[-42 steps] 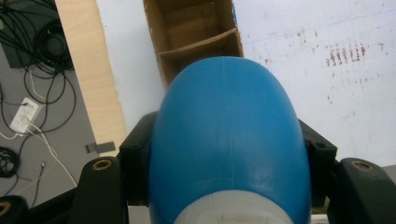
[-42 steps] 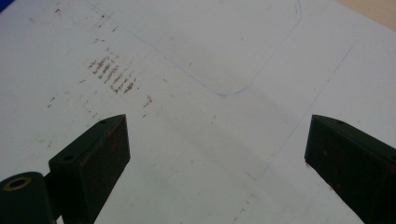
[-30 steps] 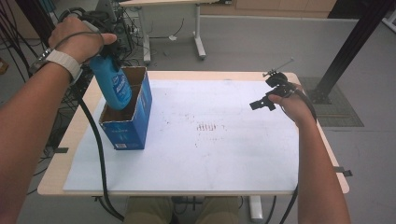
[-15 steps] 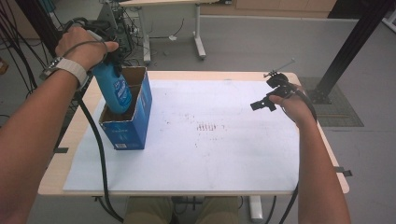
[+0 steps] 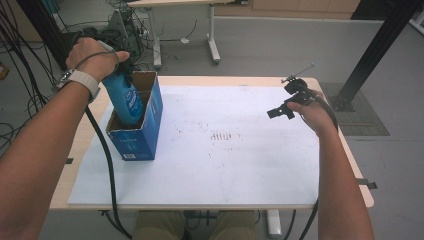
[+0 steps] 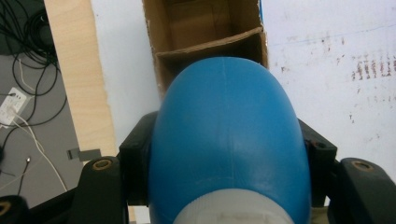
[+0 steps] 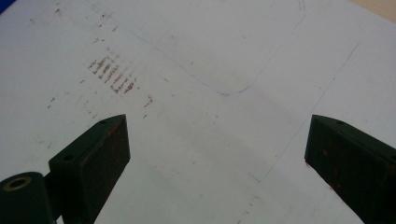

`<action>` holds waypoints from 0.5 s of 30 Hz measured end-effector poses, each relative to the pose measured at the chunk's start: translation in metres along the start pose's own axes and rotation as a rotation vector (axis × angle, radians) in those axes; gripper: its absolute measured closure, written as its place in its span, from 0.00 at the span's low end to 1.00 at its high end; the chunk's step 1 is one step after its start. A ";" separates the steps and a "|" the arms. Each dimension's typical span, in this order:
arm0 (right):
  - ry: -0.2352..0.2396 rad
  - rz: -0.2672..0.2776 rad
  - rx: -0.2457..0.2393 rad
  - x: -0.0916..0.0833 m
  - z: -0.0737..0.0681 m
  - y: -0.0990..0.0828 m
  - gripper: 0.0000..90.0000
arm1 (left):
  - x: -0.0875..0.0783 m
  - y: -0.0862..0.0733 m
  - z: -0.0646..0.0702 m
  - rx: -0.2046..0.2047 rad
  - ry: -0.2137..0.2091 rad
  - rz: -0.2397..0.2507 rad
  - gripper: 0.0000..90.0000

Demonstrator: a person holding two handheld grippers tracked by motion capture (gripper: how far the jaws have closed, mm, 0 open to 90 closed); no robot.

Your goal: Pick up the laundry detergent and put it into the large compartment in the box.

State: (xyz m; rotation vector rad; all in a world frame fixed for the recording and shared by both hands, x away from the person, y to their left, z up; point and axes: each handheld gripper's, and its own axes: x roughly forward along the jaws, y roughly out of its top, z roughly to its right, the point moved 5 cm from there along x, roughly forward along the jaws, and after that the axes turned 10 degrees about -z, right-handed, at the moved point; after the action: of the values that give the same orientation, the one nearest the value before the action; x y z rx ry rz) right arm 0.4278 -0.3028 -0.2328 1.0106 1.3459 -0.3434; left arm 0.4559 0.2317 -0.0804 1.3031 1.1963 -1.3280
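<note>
At upper left of the high view, a blue bottle (image 5: 125, 97) is clamped by the left gripper (image 6: 224, 158), lower end inside the open cardboard box (image 5: 145, 135). The right gripper (image 7: 215, 154) is held with jaws wide apart above the white sheet (image 5: 225, 165).

The blue carton (image 5: 137, 122) stands alone at nine o'clock on the white sheet (image 5: 225, 170) (a blue bottle (image 5: 125, 100) plugs its mouth); from centre to three o'clock lies open.

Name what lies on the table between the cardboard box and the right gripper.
In the high view, bare white sheet with a patch of reddish marks lies between the cardboard box and the right gripper.
</note>
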 end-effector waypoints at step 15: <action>-0.003 0.005 0.008 -0.002 0.001 -0.003 0.07 | 0.034 0.005 0.002 0.003 -0.008 -0.008 0.42</action>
State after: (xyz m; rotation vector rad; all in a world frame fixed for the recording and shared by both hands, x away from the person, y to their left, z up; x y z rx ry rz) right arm 0.4258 -0.3057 -0.2318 1.0201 1.3397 -0.3468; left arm 0.4587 0.2301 -0.1148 1.2953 1.1956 -1.3402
